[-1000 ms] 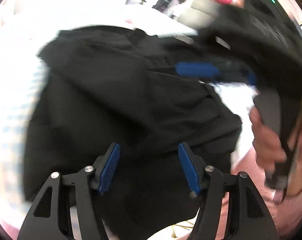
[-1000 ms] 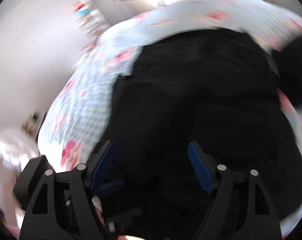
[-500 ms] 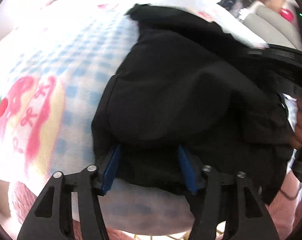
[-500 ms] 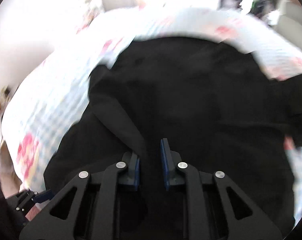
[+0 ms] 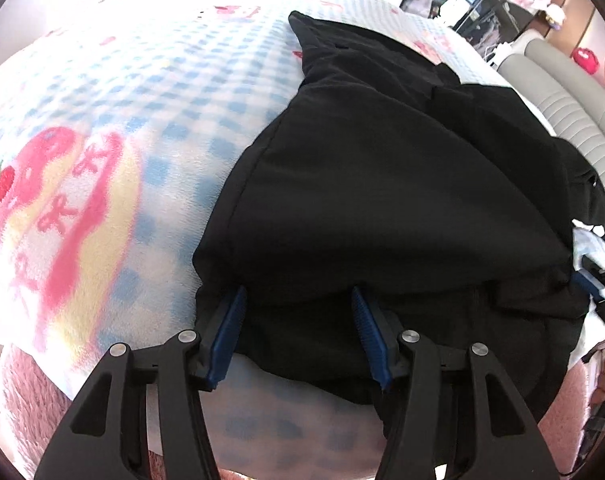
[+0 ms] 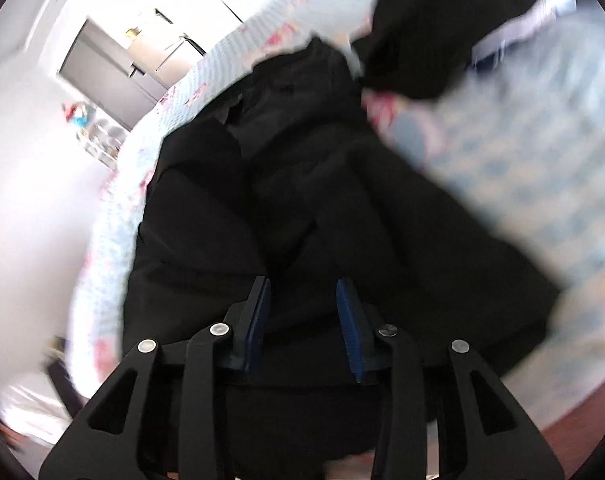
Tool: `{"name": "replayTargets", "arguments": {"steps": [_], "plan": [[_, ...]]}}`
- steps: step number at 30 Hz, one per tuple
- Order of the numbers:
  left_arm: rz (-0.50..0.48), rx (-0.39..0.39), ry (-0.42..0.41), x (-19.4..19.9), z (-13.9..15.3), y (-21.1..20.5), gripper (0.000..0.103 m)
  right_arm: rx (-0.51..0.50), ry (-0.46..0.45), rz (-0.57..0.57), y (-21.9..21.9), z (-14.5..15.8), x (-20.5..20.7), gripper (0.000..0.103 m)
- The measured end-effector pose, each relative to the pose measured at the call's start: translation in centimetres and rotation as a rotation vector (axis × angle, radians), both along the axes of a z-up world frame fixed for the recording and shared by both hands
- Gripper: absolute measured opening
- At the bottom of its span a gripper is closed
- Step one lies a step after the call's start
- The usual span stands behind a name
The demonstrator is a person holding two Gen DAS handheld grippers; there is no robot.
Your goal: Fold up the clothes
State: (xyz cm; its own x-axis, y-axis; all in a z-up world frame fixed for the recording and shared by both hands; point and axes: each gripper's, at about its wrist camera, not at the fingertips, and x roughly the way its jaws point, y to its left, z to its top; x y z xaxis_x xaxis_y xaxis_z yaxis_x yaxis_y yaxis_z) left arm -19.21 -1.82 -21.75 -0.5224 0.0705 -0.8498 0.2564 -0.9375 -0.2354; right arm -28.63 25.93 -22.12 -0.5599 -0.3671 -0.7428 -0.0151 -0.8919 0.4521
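The black garment (image 5: 382,184) ran lengthwise away from both grippers; left gripper (image 5: 298,328) and right gripper (image 6: 302,320) stood spread at its near hem.

A black garment (image 5: 382,184) is covering the right half of the blanket (image 5: 142,92), its near edge lying between the spread fingers of the left gripper (image 5: 298,332). Left of it the blanket is lying bare and open to pass. At the right a grey ribbed cushion (image 5: 574,96) is closing off that side. In the right wrist view a second dark heap (image 6: 442,20) is sitting beyond the garment.
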Motion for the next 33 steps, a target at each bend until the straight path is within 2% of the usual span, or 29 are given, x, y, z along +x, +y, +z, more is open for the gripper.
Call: {"name": "replayTargets", "arguments": {"steps": [2,4,5,6,7,9,10,13,14,16,17,19,23,26,27,28,29,30,31,33], "plan": [[0.021,-0.026,0.012,1.5,1.4,-0.4,0.056,0.090,0.061,0.011,0.0,2.4,0.7,0.043],[0.165,-0.120,0.165,3.8,5.1,-0.1,0.050,0.150,0.130,0.051,-0.8,4.4,1.5,0.057],[0.221,-0.161,0.230,4.7,6.7,0.2,0.050,0.168,0.158,0.126,-2.4,4.9,1.4,0.061],[0.194,-0.175,0.236,3.8,7.0,0.9,0.051,0.185,0.187,0.202,-3.9,5.5,1.3,0.071],[0.166,-0.188,0.242,3.0,7.2,1.5,0.054,0.203,0.215,0.278,-5.5,6.0,1.1,0.075],[0.111,-0.214,0.253,1.3,7.8,2.9,0.055,0.295,0.233,0.438,-9.3,5.7,0.6,0.075],[0.083,-0.216,0.248,0.4,7.8,3.5,0.055,0.330,0.220,0.488,-11.4,4.9,-0.2,0.075],[-0.018,-0.041,0.087,-3.2,3.7,3.9,0.055,0.387,0.112,0.562,-15.3,0.7,-2.7,0.073],[-0.035,-0.027,0.050,-3.8,2.5,4.0,0.055,0.406,0.076,0.586,-16.6,-0.7,-3.6,0.072],[-0.045,-0.041,-0.016,-4.2,0.6,3.8,0.055,0.483,0.076,0.570,-16.9,-1.4,-4.0,0.051],[-0.041,-0.038,-0.019,-4.0,0.3,3.5,0.054,0.497,0.087,0.525,-15.8,-1.4,-3.7,0.047],[-0.033,-0.018,-0.013,-3.4,0.3,2.7,0.052,0.490,0.075,0.359,-11.5,-0.6,-3.9,0.039],[-0.039,-0.006,0.001,-2.5,0.2,2.4,0.050,0.470,0.051,0.028,-2.7,1.0,-4.3,0.040],[-0.038,-0.006,0.029,-0.1,0.8,2.4,0.051,0.361,0.051,-0.091,2.5,2.5,-1.6,0.041],[-0.040,-0.005,0.046,0.3,1.1,2.4,0.051,0.324,0.051,-0.129,4.3,3.0,-0.7,0.045],[-0.042,-0.003,0.063,0.8,1.4,2.4,0.054,0.306,0.069,-0.107,4.2,3.6,0.1,0.056],[-0.045,-0.003,0.079,1.3,1.7,2.5,0.055,0.288,0.086,-0.084,4.1,4.3,0.9,0.062],[-0.052,-0.006,0.088,1.8,2.1,2.6,0.055,0.276,0.110,-0.022,3.0,4.6,1.4,0.073],[-0.063,-0.013,0.102,1.6,3.2,2.8,0.055,0.266,0.122,0.058,1.3,4.9,0.8,0.080],[-0.080,-0.023,0.132,0.8,3.9,3.3,0.055,0.280,0.127,0.193,-2.5,4.6,-0.3,0.081]]}}
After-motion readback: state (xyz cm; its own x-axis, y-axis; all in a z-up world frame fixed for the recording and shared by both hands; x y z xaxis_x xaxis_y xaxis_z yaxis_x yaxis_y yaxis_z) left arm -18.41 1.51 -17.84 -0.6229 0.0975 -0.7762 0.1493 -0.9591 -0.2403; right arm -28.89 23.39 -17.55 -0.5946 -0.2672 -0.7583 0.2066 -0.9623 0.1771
